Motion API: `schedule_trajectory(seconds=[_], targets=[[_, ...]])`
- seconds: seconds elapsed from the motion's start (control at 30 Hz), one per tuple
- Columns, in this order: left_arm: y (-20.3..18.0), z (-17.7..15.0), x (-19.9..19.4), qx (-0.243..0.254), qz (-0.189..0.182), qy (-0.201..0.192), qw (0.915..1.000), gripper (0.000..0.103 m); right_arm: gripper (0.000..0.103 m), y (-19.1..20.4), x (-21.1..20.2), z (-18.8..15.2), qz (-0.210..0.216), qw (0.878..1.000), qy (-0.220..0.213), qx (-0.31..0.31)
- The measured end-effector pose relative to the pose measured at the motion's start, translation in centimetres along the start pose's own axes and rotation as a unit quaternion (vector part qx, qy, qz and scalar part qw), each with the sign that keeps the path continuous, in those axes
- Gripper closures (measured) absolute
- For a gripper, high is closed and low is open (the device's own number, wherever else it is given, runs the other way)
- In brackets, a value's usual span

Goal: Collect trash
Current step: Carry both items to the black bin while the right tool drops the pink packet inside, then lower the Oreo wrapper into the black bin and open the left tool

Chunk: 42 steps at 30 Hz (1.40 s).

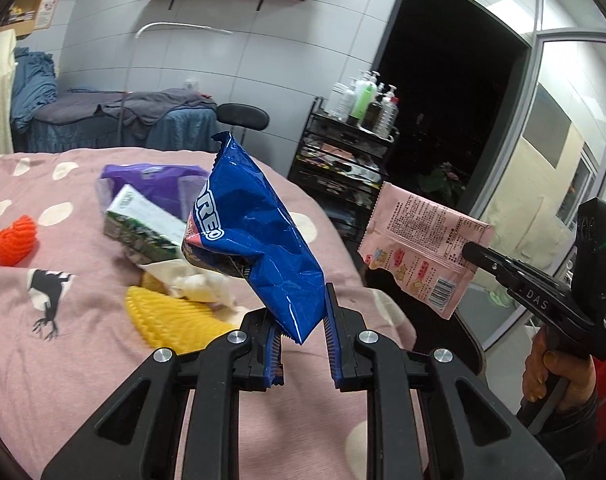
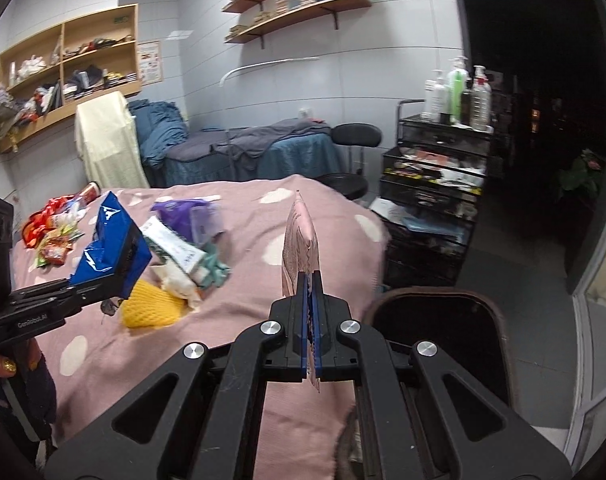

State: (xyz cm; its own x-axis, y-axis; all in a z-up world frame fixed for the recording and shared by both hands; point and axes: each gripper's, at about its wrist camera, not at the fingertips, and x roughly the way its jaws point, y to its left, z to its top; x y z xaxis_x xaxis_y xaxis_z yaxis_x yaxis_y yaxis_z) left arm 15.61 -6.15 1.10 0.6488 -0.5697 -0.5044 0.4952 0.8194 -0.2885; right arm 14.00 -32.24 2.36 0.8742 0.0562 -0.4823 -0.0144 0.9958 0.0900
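L hand-held gripper (image 1: 301, 344) pinches blue bag (image 1: 259, 236) by corner over bed (image 1: 43, 360); R hand-held gripper (image 2: 312, 312) clamps pink packet (image 2: 299, 240) near bin (image 2: 443, 320). I reckon blue bag cd slip w/ thin grip; early release misses bin.

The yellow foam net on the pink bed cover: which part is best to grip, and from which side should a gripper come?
Probably the pointed end of the yellow foam net, the end nearest the left wrist camera, coming from above. It lies flat on the pink bed cover, so jaws must close over a thin edge. Its far side lies against crumpled white paper, so that side is crowded. Both grippers are full now.
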Motion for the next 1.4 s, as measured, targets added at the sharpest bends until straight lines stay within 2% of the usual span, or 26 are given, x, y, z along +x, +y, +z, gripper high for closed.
schedule_trajectory(seconds=[0.2,0.4,0.73,1.0,1.03,1.1,1.13,1.17,1.4], targets=[[-2.7,0.3,2.1,0.021,-0.037,0.019,0.9989,0.083,0.100,-3.6,-0.8,-1.0,-0.059,0.998,0.009,0.022],[-5.4,0.3,4.4,0.040,-0.070,0.043,0.9958,0.083,0.100,-6.7,0.1,-3.2,-0.103,0.993,0.040,0.044],[-8.8,-0.8,7.0,0.068,-0.096,0.078,0.9900,0.083,0.100,-10.2,4.1,-7.5,-0.134,0.981,0.110,0.085],[-10.1,-1.5,8.5,0.077,-0.104,0.100,0.9866,0.083,0.097,-11.4,6.8,-10.3,-0.137,0.973,0.151,0.107],[-10.3,-1.5,8.7,0.078,-0.104,0.102,0.9862,0.083,0.094,-11.5,7.1,-10.6,-0.137,0.972,0.155,0.109],[-10.4,-1.7,8.8,0.079,-0.106,0.105,0.9856,0.083,0.079,-11.5,7.2,-11.0,-0.137,0.971,0.157,0.114],[-10.5,-1.7,8.9,0.081,-0.107,0.108,0.9851,0.083,0.057,-11.6,7.2,-11.0,-0.137,0.971,0.155,0.117],[-10.6,-1.7,9.0,0.081,-0.108,0.109,0.9848,0.083,0.041,-11.6,6.9,-11.1,-0.140,0.971,0.150,0.122],[-11.8,-2.1,9.6,0.088,-0.122,0.122,0.9811,0.083,0.029,-12.0,4.6,-10.2,-0.164,0.973,0.105,0.128]])
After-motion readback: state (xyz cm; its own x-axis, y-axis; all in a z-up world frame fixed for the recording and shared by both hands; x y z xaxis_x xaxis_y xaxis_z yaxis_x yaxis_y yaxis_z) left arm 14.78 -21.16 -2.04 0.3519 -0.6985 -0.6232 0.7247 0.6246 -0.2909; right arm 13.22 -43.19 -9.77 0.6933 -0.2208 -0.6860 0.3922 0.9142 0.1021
